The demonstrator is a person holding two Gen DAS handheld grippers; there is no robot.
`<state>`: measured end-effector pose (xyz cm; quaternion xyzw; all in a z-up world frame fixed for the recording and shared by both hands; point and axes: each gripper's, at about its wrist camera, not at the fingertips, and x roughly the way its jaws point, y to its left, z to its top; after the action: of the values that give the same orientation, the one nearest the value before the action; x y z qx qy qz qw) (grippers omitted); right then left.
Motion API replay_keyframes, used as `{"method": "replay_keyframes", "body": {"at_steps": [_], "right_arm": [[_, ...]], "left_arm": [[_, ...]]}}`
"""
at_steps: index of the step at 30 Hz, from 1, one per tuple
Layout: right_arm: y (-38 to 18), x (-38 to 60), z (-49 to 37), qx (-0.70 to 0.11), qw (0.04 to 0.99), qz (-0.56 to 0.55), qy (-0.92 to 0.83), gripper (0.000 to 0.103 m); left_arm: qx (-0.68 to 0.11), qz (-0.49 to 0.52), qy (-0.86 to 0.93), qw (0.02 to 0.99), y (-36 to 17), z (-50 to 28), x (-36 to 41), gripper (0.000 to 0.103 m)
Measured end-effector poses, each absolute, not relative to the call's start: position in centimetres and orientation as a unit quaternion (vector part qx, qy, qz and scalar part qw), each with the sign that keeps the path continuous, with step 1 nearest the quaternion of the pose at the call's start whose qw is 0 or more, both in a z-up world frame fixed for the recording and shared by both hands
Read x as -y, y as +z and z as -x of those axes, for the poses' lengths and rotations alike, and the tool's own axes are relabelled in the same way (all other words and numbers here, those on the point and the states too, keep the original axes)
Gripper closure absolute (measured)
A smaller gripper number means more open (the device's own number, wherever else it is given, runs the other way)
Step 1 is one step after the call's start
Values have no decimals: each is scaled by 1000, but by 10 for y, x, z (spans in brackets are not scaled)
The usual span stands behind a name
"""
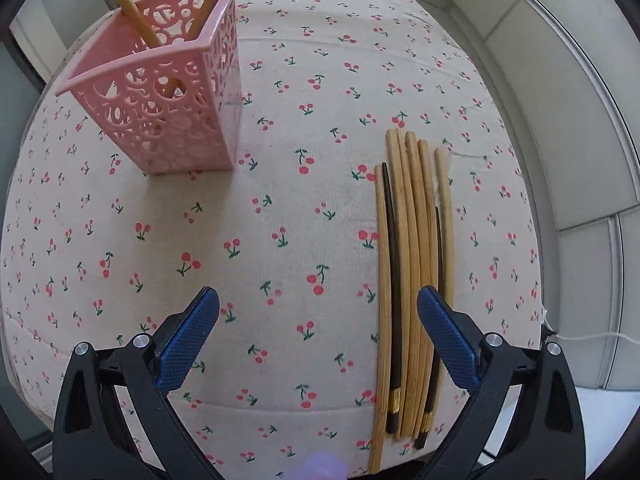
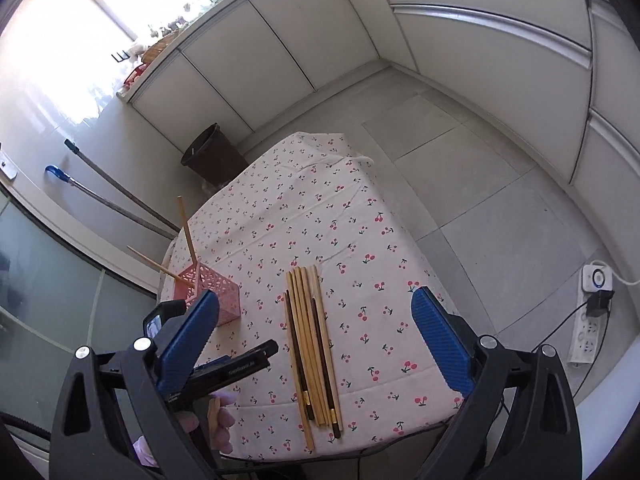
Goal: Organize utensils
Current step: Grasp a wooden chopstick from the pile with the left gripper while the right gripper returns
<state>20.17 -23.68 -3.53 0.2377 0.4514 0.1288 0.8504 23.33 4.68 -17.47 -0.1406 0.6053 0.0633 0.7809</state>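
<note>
White kitchen cabinets and a grey tiled floor are surrounding a small table under a cherry-print tablecloth (image 2: 320, 216), which is carrying all task items. A pink perforated plastic holder (image 1: 168, 96) is standing upright near the left edge, with two bamboo chopsticks (image 1: 128, 12) leaning out of it at diverging angles. A tight row of loose chopsticks (image 1: 412, 280), light bamboo with two dark ones mixed in, is lying flat to the right of the holder, well apart from it.

The left gripper (image 1: 318, 304) is hovering low with its jaws spread wide and gripping nothing; its right pad is overlapping the row. The right gripper (image 2: 314, 304) is sitting higher, likewise wide open and empty.

Probable faults:
- Sticks are touching side by side, so closing on one is likely dragging or lifting a neighbour.
- Thin round sticks are liable to roll or pivot in the pads.
- Leaning sticks are obstructing the holder mouth; a lightweight holder is risking tipping on contact.
</note>
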Motion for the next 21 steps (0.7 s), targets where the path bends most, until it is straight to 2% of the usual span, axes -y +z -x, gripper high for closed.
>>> {"method": "replay_keyframes", "body": {"at_steps": [4,6,11,17,19,21], "right_arm": [[-41,241,-206,-461,843,-246,126,9],[-44,242,-208,-466,838,-252,129,9],[-43,241,-211,-468,836,-252,136,9],[-42,243,-212,-467,835,-256,140,9],[-44,244,-213,-470,835,-254,132,9],[-45,245,-214,-475,835,-249,125,9]], "left_arm": [[-605,141,86,779,-183,-249,-42,22],[-609,138,97,775,-189,-254,-41,33],[-601,142,119,777,-188,-259,-43,36],[-609,133,111,774,-191,-268,-38,33],[-614,116,113,772,-193,-274,-30,36],[-608,81,111,782,-192,-278,-17,48]]}}
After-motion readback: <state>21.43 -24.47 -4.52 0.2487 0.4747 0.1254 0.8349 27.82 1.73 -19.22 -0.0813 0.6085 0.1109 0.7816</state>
